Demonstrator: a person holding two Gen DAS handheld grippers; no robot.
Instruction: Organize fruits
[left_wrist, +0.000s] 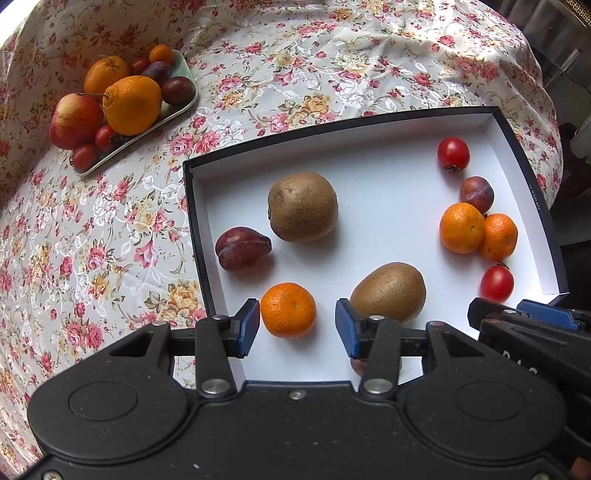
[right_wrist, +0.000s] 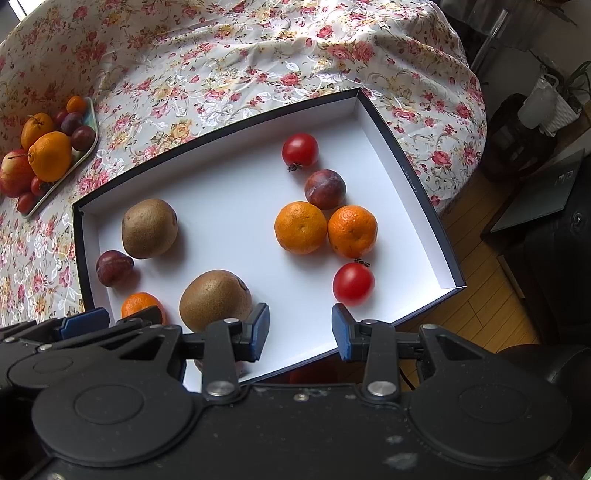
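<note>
2 close wrist views down onto 1 shared box (left_wrist: 546, 236), side by side.

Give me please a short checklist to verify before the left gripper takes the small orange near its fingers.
1. Left gripper open: ok.
2. Small orange between the fingers: ok.
3. Near kiwi apart from the orange: ok.
4. Right gripper open, holding nothing: ok.
5. Right gripper out of the left one's way: cannot tell.
6. Room on the green tray: not ok, it looks crowded.

small fruit (left_wrist: 359, 364) half-hidden behind left gripper (left_wrist: 297, 326)
</note>
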